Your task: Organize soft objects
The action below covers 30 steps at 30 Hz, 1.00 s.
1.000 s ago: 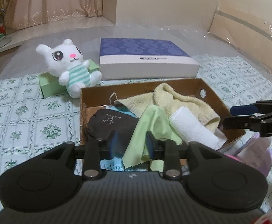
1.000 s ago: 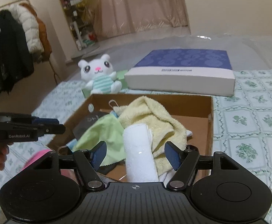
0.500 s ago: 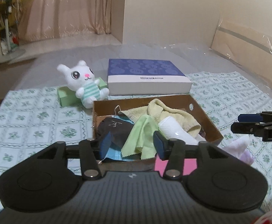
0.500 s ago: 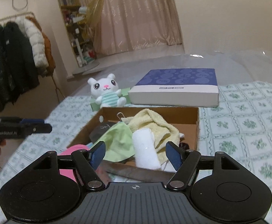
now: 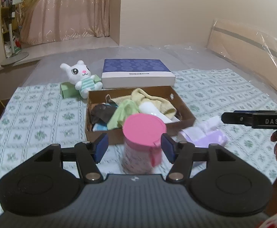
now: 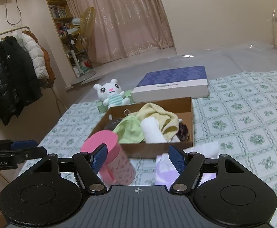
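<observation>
Distance from the cardboard tray has grown over the last second: both my grippers have pulled back toward me, so the whole brown cardboard tray (image 5: 184, 112) now sits mid-frame instead of filling the lower part of each view. The left gripper (image 5: 135, 146) has also spread from a narrow gap to a wide one; the right gripper (image 6: 137, 156) is wide apart and empty too. I read that as one placement finished and the next pick being lined up.

Largest first: the flat blue-and-white lidded box (image 5: 137, 73) lies closed at upper centre, behind the tray. The tray holds the sorted soft things: a pale yellow towel (image 5: 153, 100), a rolled white cloth (image 5: 151, 110), a light green cloth (image 5: 125, 112), a dark folded cloth (image 5: 101, 113) and a light blue piece (image 5: 99, 127) at its near left corner.

Outside it, a lilac-and-white soft bundle (image 5: 205, 133) lies just right of the tray's near corner, and a white plush rabbit in a green striped shirt (image 5: 81, 78) leans on a small green box (image 5: 68, 90) at upper left. Both look unsorted.

A pink-lidded patterned cylindrical tub (image 5: 142, 142) stands between my left fingers; what it contains I cannot tell.
</observation>
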{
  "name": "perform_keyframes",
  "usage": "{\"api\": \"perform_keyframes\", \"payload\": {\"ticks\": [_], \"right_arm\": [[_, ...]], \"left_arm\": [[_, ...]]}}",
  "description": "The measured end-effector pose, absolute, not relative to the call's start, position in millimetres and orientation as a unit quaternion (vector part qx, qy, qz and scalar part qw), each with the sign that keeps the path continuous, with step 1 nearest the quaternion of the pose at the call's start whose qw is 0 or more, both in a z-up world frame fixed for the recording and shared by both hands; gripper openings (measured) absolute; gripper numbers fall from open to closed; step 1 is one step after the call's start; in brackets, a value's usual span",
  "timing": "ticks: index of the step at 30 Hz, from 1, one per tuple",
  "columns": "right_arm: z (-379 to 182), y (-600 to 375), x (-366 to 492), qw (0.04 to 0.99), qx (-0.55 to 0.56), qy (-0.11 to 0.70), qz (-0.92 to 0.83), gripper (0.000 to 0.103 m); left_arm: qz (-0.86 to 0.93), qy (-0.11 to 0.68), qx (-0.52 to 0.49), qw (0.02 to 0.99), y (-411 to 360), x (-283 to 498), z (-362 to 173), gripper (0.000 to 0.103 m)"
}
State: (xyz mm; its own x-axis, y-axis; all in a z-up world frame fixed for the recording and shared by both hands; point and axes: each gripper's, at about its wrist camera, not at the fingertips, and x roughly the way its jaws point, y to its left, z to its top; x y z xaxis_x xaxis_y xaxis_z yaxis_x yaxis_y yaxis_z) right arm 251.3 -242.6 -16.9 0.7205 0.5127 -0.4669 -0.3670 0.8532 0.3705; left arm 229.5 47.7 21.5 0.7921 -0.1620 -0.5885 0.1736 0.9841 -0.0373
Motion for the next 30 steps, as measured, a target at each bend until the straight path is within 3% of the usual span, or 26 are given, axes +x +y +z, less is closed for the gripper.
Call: {"api": "perform_keyframes", "payload": {"ticks": [30], "right_arm": [[-37, -226, 104, 0.903, 0.100, 0.338, 0.246, 0.071]], "left_arm": [[-0.027, 0.342, -0.041, 0.938, 14, 67, 8, 0.059]]}}
